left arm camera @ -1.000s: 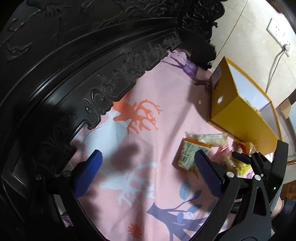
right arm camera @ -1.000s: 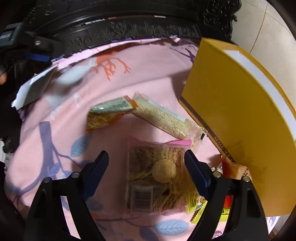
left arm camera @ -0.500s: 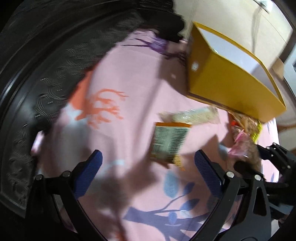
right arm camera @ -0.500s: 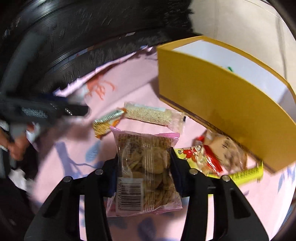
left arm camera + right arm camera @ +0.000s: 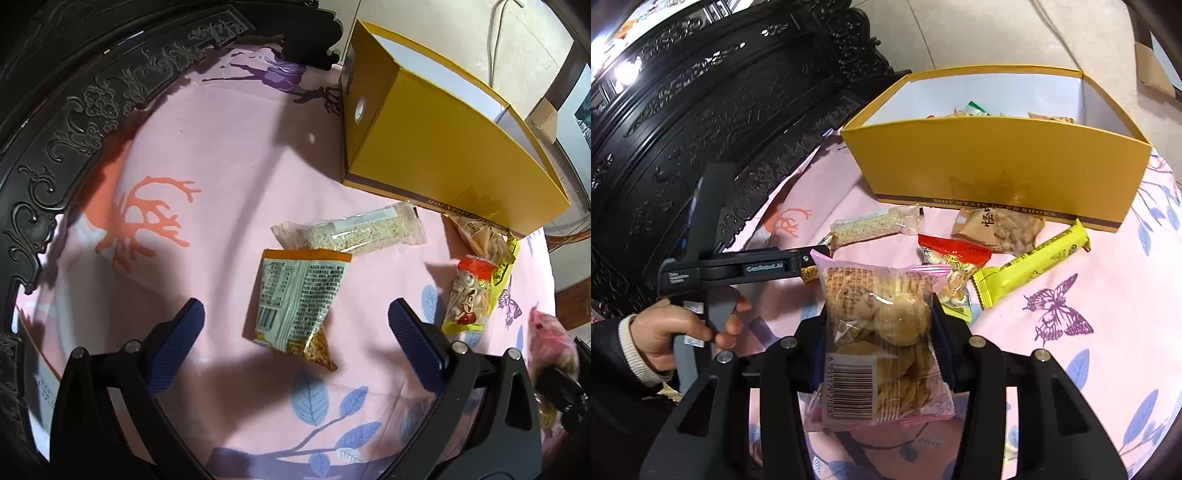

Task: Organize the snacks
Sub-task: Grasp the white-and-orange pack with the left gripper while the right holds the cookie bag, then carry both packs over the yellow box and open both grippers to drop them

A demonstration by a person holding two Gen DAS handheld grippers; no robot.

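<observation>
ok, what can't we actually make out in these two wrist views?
- Yellow box contents: right wrist view shows only wrapper tips above the near wall; left wrist view shows none.
- Cookie bag in the right gripper: it covers the cloth behind it; in the left wrist view it is a blurred pink scrap at the right edge.
- Orange-edged packet between the open left gripper fingers: print too small to read; its front faces down.

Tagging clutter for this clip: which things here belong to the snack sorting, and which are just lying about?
Job:
- yellow box
- cookie bag, clamped in right tongs
- orange packet under open left tongs
- sesame bar
- red-top packet
- yellow bar
- brown packet

Lying about:
- carved black furniture
- wall cable
- pink cloth
</observation>
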